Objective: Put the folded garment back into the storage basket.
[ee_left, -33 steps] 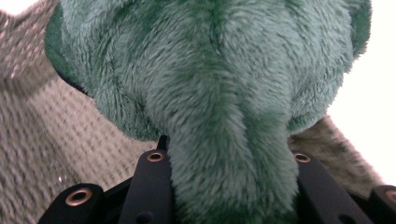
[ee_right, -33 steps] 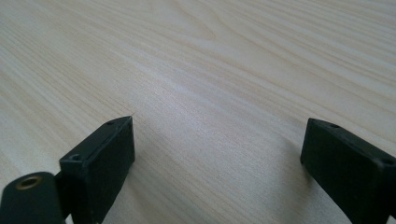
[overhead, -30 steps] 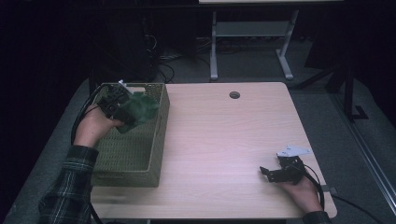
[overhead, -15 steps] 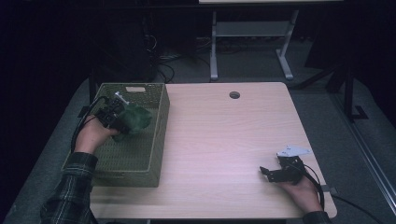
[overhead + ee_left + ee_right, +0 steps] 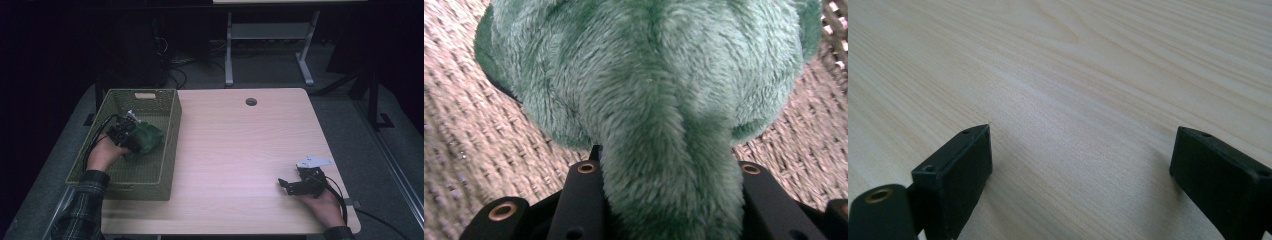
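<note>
The left gripper pinches a green plush toy inside the woven basket at the bench's left; the right gripper rests spread, near right.

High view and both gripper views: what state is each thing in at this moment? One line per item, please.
Green plush toy: inside the basket, a part of it clamped between the left gripper's jaws.
Woven basket: upright on the table's left edge, open-topped.
Left gripper: lowered into the basket, shut on the plush toy.
Right gripper: jaws open, nothing between them, low over the table.
Table: bare wood around the right gripper.
</note>
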Demonstrator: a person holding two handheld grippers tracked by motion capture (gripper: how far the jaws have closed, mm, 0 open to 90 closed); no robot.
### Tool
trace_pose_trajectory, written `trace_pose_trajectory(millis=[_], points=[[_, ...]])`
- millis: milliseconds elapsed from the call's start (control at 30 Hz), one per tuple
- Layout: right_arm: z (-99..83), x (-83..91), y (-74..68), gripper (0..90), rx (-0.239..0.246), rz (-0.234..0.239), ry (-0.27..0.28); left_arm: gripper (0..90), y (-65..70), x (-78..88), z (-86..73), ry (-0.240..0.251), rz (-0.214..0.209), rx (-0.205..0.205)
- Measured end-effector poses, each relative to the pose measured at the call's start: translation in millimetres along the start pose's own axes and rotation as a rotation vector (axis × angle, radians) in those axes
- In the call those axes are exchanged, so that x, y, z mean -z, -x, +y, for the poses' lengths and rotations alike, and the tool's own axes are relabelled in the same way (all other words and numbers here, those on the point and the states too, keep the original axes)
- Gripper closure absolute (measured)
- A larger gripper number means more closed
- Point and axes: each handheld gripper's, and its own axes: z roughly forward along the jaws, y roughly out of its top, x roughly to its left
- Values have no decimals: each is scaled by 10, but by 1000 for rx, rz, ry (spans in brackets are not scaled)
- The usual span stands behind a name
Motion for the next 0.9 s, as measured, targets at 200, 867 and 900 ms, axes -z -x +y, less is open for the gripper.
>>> trace_pose_trajectory(millis=[200, 867, 900], points=[[-1, -1, -1, 93, -1, -1, 2, 630, 15, -122, -14, -15, -4, 4], [-1, -1, -1, 93, -1, -1, 2, 221, 9, -175, -33, 6, -4, 8], [-1, -1, -1, 93, -1, -1, 2, 190, 11, -168, -35, 13, 2, 14]])
